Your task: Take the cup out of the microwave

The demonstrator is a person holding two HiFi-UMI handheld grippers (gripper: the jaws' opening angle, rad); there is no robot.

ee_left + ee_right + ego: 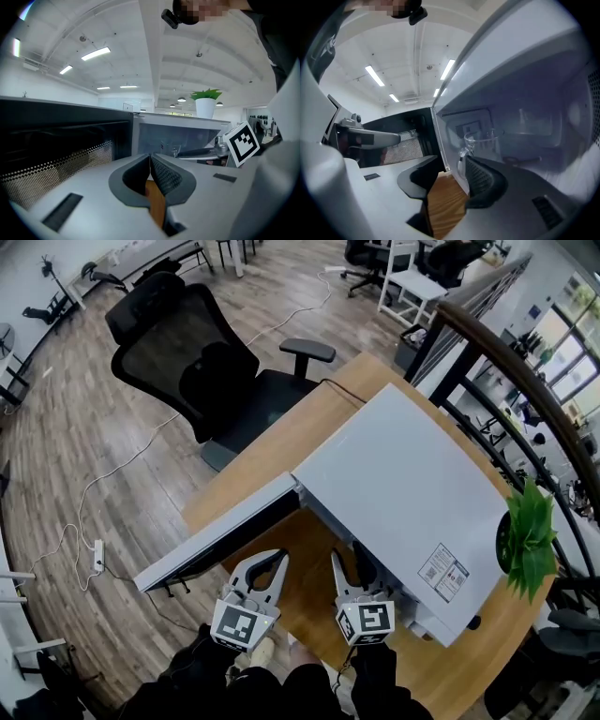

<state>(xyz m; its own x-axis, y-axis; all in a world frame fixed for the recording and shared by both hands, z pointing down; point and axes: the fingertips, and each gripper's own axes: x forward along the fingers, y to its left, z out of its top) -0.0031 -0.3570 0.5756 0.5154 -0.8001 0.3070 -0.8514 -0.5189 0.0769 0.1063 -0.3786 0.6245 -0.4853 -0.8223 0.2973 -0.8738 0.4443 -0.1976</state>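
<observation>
- Microwave (403, 484) sits on the wooden table (272, 465), with its door (220, 540) swung wide open to the left.
- The cup (480, 143) is clear glass with a handle. It stands upright inside the microwave cavity, near the front on the door side.
- I see the cup only in the right gripper view; in the head view the microwave's top hides it.
- Right gripper (452, 164): jaws released and apart, with only bare table wood showing in the gap.
- The cup lies beyond the right gripper's jaw tips, not between them. In that view it sits just above the tip of the right-hand jaw, and the handle faces the gap. I see no contact.
- The front edge of the cavity on the door side lines up with the jaw gap in that view.
- Left gripper (150, 159): jaws clenched tip to tip, nothing held. It points at the opening, with the dark mesh door on its left.
- In the head view both grippers are side by side, low in front of the opening, the left (262, 563) under the door and the right (354, 568) at the cavity mouth.
- A potted plant (530, 535) stands past the right end of the microwave.
</observation>
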